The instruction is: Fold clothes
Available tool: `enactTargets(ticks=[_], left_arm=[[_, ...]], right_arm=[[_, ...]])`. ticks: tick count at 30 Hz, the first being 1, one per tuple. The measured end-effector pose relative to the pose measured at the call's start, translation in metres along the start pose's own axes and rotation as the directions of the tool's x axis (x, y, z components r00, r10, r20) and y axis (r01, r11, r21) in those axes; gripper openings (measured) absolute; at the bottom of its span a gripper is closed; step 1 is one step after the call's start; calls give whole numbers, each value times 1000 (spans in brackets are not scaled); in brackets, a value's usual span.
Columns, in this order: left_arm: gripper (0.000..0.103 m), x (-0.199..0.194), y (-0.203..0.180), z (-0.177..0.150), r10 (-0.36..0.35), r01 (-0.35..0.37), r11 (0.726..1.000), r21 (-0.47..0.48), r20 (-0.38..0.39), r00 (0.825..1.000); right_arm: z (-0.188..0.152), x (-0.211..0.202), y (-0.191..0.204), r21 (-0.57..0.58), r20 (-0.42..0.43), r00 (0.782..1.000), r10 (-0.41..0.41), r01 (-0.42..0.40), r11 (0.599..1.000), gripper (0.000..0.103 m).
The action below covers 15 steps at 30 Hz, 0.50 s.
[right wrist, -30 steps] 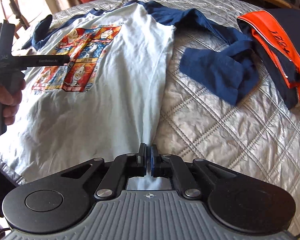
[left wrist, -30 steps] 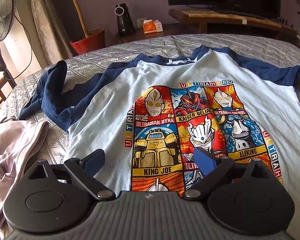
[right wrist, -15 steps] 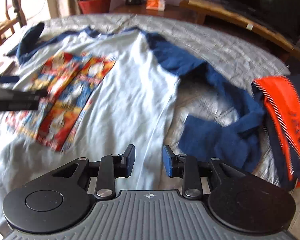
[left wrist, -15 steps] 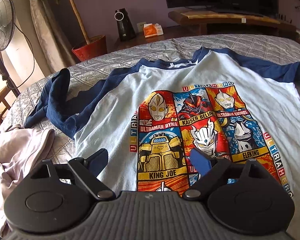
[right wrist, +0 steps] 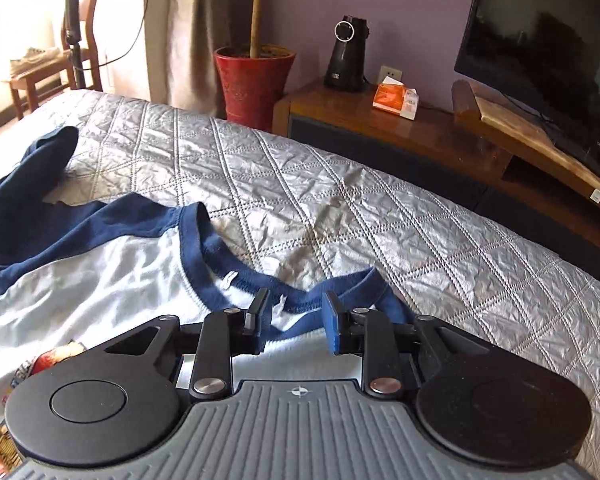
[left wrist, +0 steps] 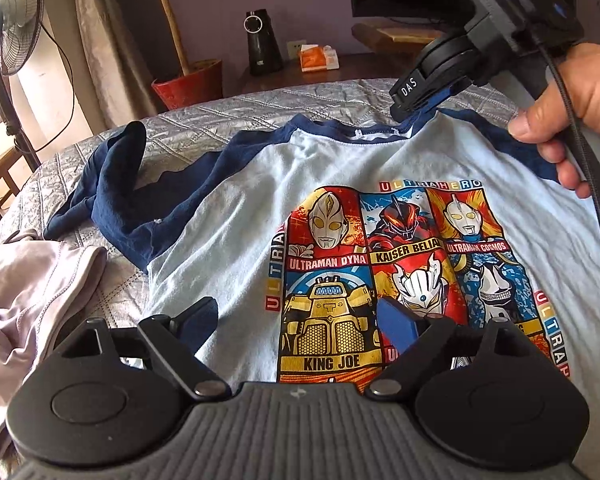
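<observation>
One T-shirt (left wrist: 228,208) to fold, lying face up and flat on the quilted bedspread (right wrist: 340,200), cartoon print toward the near end, navy collar (right wrist: 196,240) at the far end.

As for the right gripper (right wrist: 296,312): a second ago clamped shut down at the shirt's side edge; since then let go, swept up across the body and now parked at the neckline. Jaws part open and closing, with the front of the collar band between them; pads not yet pressing cloth, so nothing grasped.

As for the left gripper (left wrist: 296,316): hardly moved, hovering over the lower half of the print, spread wide, narrowed only a little from a second ago, gripping nothing.

Read as: work at the lower edge probably finished, hold on the collar about to be taken, perhaps to tug the top straight or to start a fold. No fold made so far.

Hard to make out: whether the right pads already brush the collar, since from the left wrist the tips sit in dark shadow against navy cloth. Right-hand sleeve cut off behind the person's hand (left wrist: 572,92) and the tool's cable. Hem hidden under both tool bodies. Other navy sleeve (left wrist: 112,184) bunched and standing up in a peak, lie of its cuff unclear. Pale garment (left wrist: 28,280) crumpled at the left, kind not discernible.
</observation>
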<state>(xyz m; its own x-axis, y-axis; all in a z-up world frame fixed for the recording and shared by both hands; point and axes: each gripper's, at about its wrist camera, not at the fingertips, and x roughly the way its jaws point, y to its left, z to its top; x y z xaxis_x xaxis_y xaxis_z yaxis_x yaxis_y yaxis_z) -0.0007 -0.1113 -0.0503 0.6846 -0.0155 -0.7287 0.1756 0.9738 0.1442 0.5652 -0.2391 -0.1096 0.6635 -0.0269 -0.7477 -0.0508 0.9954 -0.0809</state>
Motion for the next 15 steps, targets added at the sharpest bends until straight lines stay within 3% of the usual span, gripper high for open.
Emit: enactTargets(ticks=[2, 4, 6, 8, 9, 10, 11, 14, 15], left_arm=[[85, 1, 0, 0, -5, 5, 1000, 0, -7, 1000], [85, 1, -1, 0, -3, 3, 1000, 6, -8, 1000], [85, 1, -1, 1, -1, 1, 1000, 7, -9, 1000], [85, 1, 1, 2, 0, 0, 1000, -5, -12, 1000], [85, 1, 3, 3, 6, -6, 1000, -14, -11, 1000], [85, 1, 5, 3, 14, -14, 1000, -23, -10, 1000], [85, 1, 8, 4, 21, -21, 999, -32, -10, 1000], [85, 0, 14, 5, 30, -30, 998, -53, -7, 1000], [85, 0, 16, 5, 35, -36, 998, -57, -4, 999]], right_arm=[[6, 19, -1, -18, -53, 999, -2, 2, 1000, 34], [10, 30, -6, -59, -33, 994, -109, 107, 993, 52], [19, 37, -16, -14, -43, 977, -211, 211, 977, 45], [27, 28, -17, 72, -3, 991, -136, 136, 988, 44], [30, 21, -9, 97, 36, 999, -14, 11, 995, 44], [33, 14, 0, 109, 63, 993, 100, -107, 988, 45], [34, 16, 13, 86, 34, 984, 177, -179, 980, 45], [37, 34, 48, 0, -83, 966, 245, -246, 969, 44], [37, 43, 57, -10, -88, 965, 247, -249, 968, 43]])
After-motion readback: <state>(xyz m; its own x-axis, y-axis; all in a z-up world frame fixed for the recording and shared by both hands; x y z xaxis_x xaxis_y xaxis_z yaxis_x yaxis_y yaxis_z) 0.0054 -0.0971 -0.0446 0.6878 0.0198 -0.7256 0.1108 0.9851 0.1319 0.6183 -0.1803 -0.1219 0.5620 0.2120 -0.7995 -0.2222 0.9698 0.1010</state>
